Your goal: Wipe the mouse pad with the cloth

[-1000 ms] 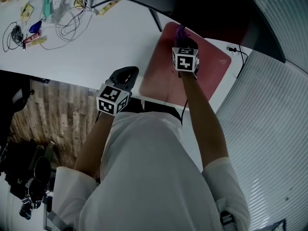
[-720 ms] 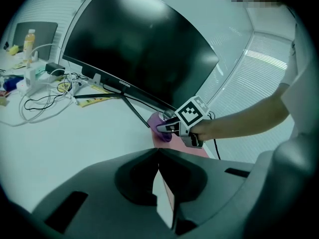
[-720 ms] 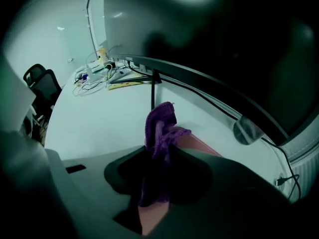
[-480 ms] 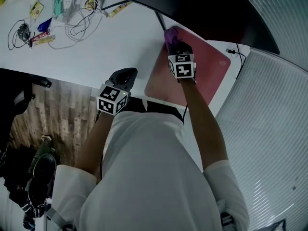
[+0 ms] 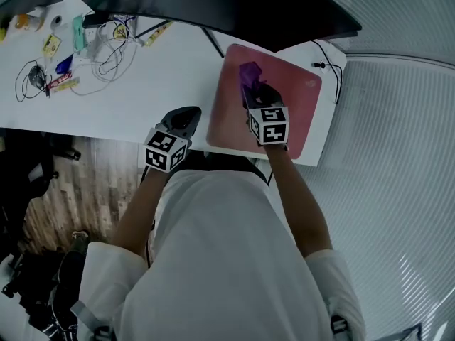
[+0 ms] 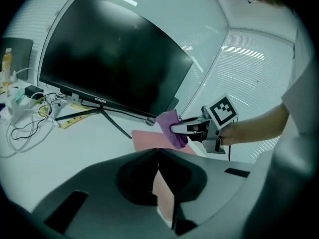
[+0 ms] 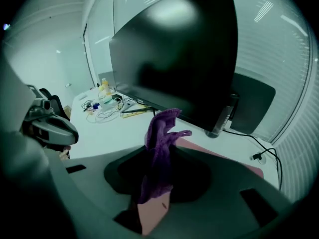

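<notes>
right gripper (image 5: 252,91) clamped on purple cloth (image 5: 248,72), which hangs over the far-left corner of the mouse pad (image 5: 298,109), probably to wipe it. left gripper (image 5: 185,116) closed, empty, at the desk (image 5: 142,84) front edge, clear of the wipe path.

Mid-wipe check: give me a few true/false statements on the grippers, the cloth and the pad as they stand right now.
1. The right gripper is shut on the purple cloth. True.
2. The left gripper pins down a corner of the mouse pad. False: its jaws are together on nothing, and it sits at the near edge of the desk, left of the pad.
3. The cloth is over the pink mouse pad, in its left half. True.
4. The loose cables lie on the mouse pad. False: they lie on the desk far to the left, near the monitor.
</notes>
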Available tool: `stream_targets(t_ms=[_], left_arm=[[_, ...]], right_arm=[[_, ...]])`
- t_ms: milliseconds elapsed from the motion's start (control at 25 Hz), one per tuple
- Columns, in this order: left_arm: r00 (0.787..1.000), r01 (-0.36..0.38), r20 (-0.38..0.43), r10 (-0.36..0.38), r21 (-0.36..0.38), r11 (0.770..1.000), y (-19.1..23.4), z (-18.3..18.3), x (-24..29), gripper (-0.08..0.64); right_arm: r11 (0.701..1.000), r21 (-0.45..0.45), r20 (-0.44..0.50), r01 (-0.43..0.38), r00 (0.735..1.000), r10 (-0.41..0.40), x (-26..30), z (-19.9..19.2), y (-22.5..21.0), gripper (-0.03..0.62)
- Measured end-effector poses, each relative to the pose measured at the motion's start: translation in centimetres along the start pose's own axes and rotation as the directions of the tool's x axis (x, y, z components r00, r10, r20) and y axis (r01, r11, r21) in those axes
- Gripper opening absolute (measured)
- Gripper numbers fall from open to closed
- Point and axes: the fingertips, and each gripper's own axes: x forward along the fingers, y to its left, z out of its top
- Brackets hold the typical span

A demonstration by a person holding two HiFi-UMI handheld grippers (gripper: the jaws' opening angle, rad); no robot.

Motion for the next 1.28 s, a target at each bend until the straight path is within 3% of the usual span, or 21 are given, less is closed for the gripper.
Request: stream_targets(t_ms=[280,520,960,1280], left_arm=[[0.999,-0.019,0.033,0.019,0.02,1.0,-4.2,-0.2,-1.1,0.017],[0.999,-0.027,0.038,0.024,0.075,0.997,-9.3,-2.2,-2.7,0.017],[0.993,-0.078,0.1,0.068,0.097,0.992,-19.2,-6.7,-6.3,0.017],[0.985,-0.09,0.159,0.07,0.127,0.988,-23.9,-5.8,-10.7,0.017]], right_arm=[[0.999,0.039,0.041,-0.004,0.999,0.003,-5.9,-3.4,0.5,0.132],[0.995,0.101,0.095,0.01,0.995,-0.02,-11.1,-7.4,0.2,0.132],[0.98,0.198,0.215,0.013,0.975,-0.056,-22.5,-15.1,-1.8,0.132],[0.976,0.219,0.299,0.008,0.951,-0.075,-29.4,-17.0,-1.6,0.133]])
